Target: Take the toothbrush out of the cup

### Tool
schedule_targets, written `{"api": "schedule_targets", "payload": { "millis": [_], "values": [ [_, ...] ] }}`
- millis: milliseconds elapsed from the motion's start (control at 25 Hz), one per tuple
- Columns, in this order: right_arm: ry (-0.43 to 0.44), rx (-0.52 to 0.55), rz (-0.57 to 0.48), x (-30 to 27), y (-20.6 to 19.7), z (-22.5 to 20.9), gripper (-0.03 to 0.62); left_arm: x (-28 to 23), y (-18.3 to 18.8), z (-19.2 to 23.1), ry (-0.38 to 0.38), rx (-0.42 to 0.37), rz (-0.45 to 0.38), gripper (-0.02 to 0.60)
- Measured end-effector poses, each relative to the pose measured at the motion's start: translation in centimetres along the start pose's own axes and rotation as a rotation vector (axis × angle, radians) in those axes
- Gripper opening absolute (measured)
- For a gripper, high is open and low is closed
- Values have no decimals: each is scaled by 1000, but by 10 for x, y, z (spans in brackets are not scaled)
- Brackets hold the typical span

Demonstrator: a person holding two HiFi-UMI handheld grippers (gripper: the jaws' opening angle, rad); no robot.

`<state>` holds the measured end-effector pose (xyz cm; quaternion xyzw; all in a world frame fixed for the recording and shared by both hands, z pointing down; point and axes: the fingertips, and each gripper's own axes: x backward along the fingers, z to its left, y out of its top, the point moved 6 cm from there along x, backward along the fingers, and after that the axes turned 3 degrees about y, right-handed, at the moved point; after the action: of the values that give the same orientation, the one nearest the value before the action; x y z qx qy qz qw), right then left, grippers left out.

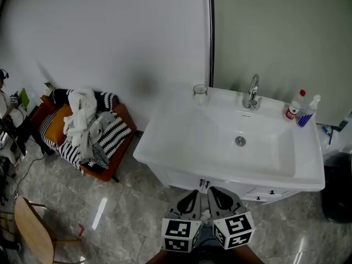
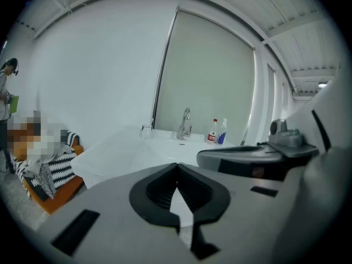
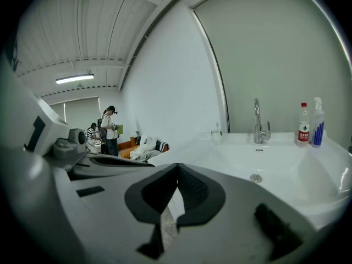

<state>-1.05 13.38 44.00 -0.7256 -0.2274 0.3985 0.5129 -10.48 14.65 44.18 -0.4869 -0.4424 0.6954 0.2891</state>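
Observation:
A clear glass cup [image 1: 201, 94] stands on the back left corner of the white washbasin [image 1: 165, 147]. It also shows small and far off as the cup [image 2: 146, 130] in the left gripper view and the cup [image 3: 217, 137] in the right gripper view, where a thin toothbrush handle sticks up from it. My left gripper [image 1: 198, 194] and right gripper [image 1: 212, 192] hang side by side in front of the basin cabinet, well short of the cup. The left gripper [image 2: 177, 165] is shut and empty. The right gripper [image 3: 177, 167] is shut and empty too.
A chrome tap [image 1: 252, 93] stands behind the bowl, with a red-capped bottle [image 1: 295, 105] and a blue spray bottle [image 1: 307, 112] at the back right. A couch with piled clothes [image 1: 82, 128] sits to the left, a wooden chair [image 1: 33, 230] nearer, a black bin [image 1: 336, 186] to the right.

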Motion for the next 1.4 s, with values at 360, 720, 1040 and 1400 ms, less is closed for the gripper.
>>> {"api": "schedule_targets", "payload": {
  "millis": [360,720,1040,1400],
  "values": [
    [-6,-14,-6,-28,14,-16,12,-29,16,14,-11,-15,10,9],
    [-17,-41,-13,-55,27,-39,12,-61,33,26,-20,-29,30,9],
    [9,-62,-7,-84,34,-57,12,-88,43,38,-3,-39,52,9],
    [34,-83,10,-107,43,-82,12,-125,62,38,-9,-42,67,9]
  ]
}}
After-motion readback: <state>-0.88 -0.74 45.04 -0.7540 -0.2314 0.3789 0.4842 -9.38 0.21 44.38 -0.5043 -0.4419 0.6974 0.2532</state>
